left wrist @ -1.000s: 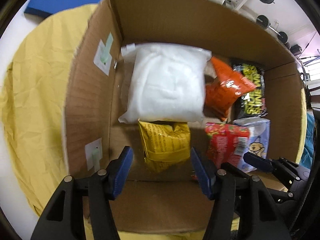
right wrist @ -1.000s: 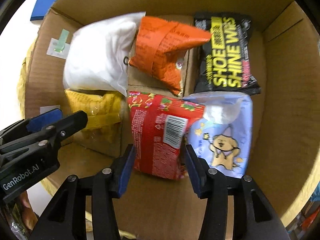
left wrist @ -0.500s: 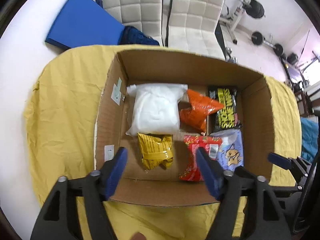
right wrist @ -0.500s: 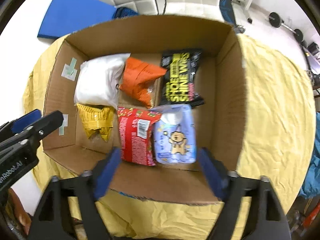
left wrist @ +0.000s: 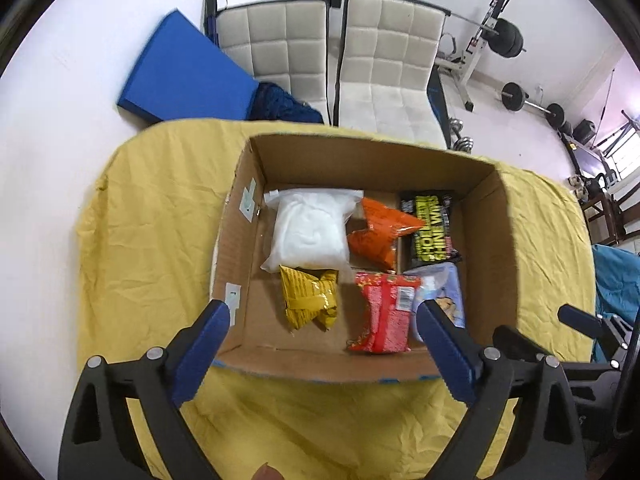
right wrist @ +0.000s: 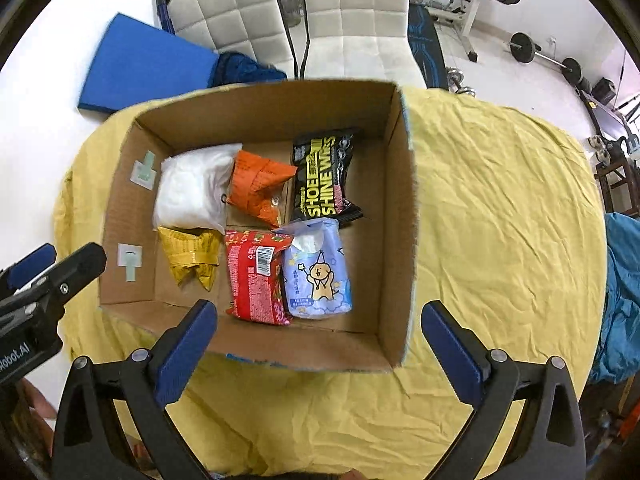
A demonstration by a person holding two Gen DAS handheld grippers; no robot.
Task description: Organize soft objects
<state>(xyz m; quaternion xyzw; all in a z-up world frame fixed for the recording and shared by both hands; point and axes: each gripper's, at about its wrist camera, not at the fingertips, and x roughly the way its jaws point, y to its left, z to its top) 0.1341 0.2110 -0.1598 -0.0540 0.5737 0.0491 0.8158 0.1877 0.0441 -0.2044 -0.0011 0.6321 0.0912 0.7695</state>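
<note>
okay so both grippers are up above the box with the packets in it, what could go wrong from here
The left gripper and right gripper both hang open and empty, close side by side, so they could knock together. The orange packet leans on the white bag and may slide. The wrinkled yellow cloth could let the cardboard box shift if bumped.

Cardboard box [right wrist: 396, 208], open-topped, holds six soft packs lying flat. Far row: white bag [right wrist: 192, 192], orange pouch [right wrist: 256, 184], black wipes [right wrist: 324, 178]. Near row: yellow packet [right wrist: 190, 252], red packet [right wrist: 254, 276], blue tissue pack [right wrist: 318, 276].
</note>
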